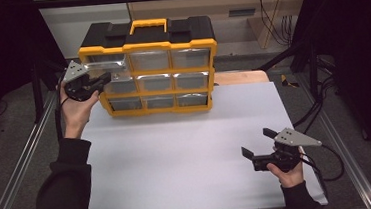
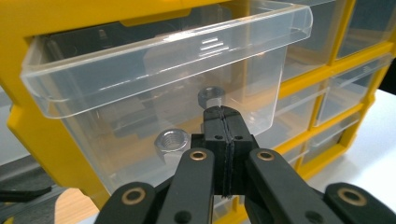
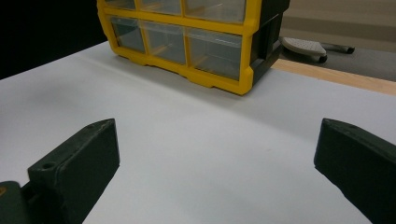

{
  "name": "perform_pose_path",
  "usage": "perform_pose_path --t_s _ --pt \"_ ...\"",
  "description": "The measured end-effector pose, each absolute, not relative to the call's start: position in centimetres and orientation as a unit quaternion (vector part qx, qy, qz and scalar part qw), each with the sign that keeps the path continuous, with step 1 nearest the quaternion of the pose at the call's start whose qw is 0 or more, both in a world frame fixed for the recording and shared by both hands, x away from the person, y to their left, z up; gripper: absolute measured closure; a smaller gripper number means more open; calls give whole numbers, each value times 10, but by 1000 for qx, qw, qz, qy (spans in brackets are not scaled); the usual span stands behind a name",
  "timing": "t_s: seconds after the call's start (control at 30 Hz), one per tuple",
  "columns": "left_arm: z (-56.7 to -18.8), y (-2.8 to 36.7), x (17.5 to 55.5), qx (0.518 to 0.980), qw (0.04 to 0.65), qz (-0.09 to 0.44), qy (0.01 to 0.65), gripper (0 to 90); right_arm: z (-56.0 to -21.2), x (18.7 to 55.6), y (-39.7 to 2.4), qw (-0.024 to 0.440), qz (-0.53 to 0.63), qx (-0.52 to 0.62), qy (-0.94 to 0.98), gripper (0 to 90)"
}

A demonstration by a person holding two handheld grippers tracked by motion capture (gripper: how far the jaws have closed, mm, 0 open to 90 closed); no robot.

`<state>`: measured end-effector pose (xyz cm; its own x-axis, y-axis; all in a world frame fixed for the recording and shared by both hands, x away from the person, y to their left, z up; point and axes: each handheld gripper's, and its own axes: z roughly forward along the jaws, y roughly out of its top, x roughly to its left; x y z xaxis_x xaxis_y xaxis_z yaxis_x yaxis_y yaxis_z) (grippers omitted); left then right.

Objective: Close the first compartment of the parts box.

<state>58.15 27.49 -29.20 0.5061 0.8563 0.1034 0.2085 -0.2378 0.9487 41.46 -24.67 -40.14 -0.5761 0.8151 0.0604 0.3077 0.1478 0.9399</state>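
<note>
At the top-left corner of the yellow organizer (image 1: pixel 149 69), we have our left gripper (image 2: pixel 223 114) pressed shut, jaws meeting with nothing between them, right at the front of the clear drawer (image 2: pixel 154 79), which already stands pulled partway out with two hex nuts (image 2: pixel 171 141) lying inside. We judge the opening half done; taking the nuts out or sliding the drawer back is left. Our right gripper (image 1: pixel 257 146) waits with jaws wide over the bare white table (image 1: pixel 178 160).

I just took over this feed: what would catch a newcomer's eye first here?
The yellow parts organizer with clear drawers stands at the table's far edge. Its top-left drawer is pulled out, two metal nuts inside, with the shut left claw right before it. The right claw rests open near the table's right edge.
</note>
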Motion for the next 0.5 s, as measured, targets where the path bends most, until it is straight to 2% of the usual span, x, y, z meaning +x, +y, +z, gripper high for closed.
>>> perform_pose_path --t_s 0.5 --pt "-291 274 598 709 488 337 383 893 -401 414 -247 244 524 392 716 6"
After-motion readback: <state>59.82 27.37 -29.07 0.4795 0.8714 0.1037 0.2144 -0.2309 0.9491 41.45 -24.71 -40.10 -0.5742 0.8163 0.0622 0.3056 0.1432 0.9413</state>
